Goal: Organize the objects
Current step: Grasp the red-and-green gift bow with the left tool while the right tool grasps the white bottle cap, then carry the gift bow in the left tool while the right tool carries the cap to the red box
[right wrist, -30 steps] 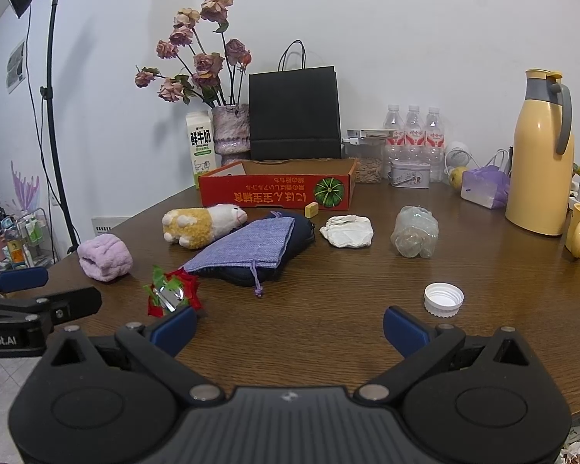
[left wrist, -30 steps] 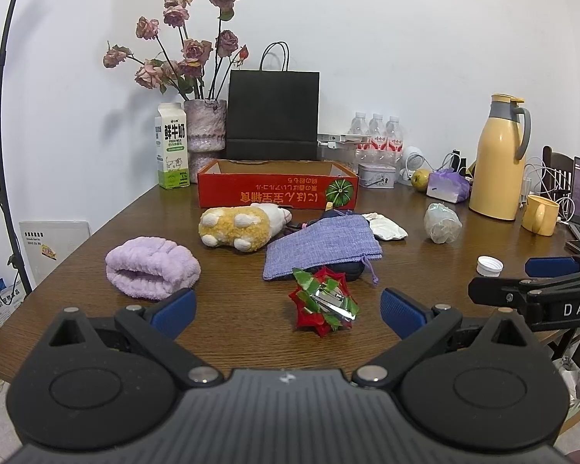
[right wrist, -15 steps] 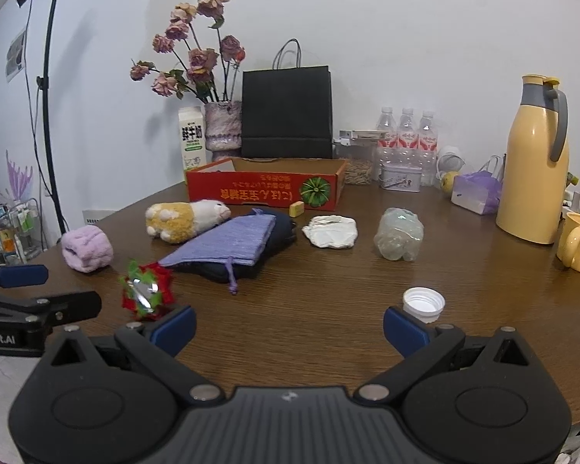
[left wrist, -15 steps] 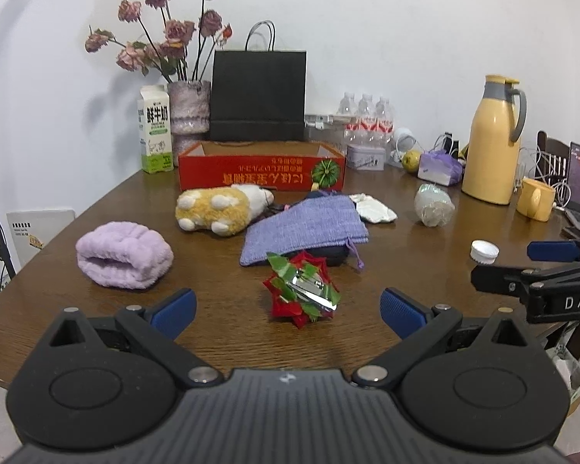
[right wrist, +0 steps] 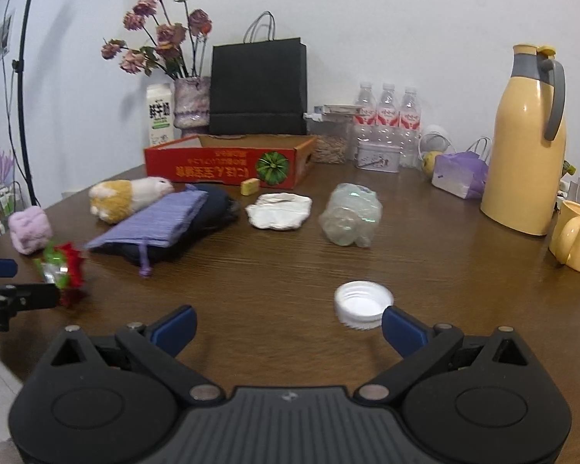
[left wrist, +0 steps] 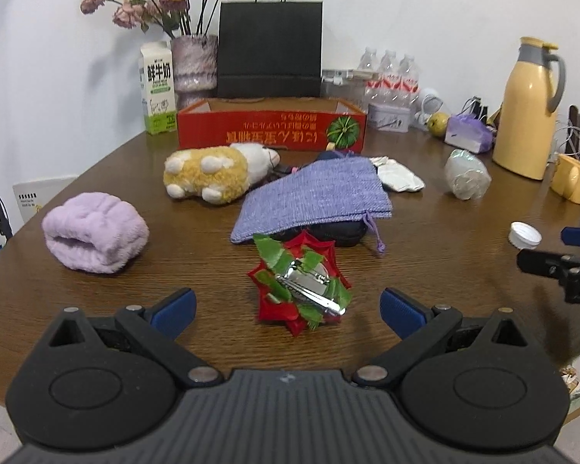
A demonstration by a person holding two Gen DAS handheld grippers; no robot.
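We hold the left gripper (left wrist: 286,305) spread wide, framing the red-and-green flower brooch (left wrist: 299,284) lying clasp-up on the brown wooden table (left wrist: 425,270). Only the right view reveals the small yellow block (right wrist: 250,186) beside the red cardboard tray (right wrist: 228,166); there our right gripper (right wrist: 288,326) gapes near the white bottle cap (right wrist: 363,303).

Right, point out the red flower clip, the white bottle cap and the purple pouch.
red flower clip (left wrist: 300,284), left wrist view, on the metal clasp at its middle.
white bottle cap (right wrist: 362,304), right wrist view, on its hollow inside.
purple pouch (left wrist: 317,201), left wrist view, on the middle of its woven cloth.
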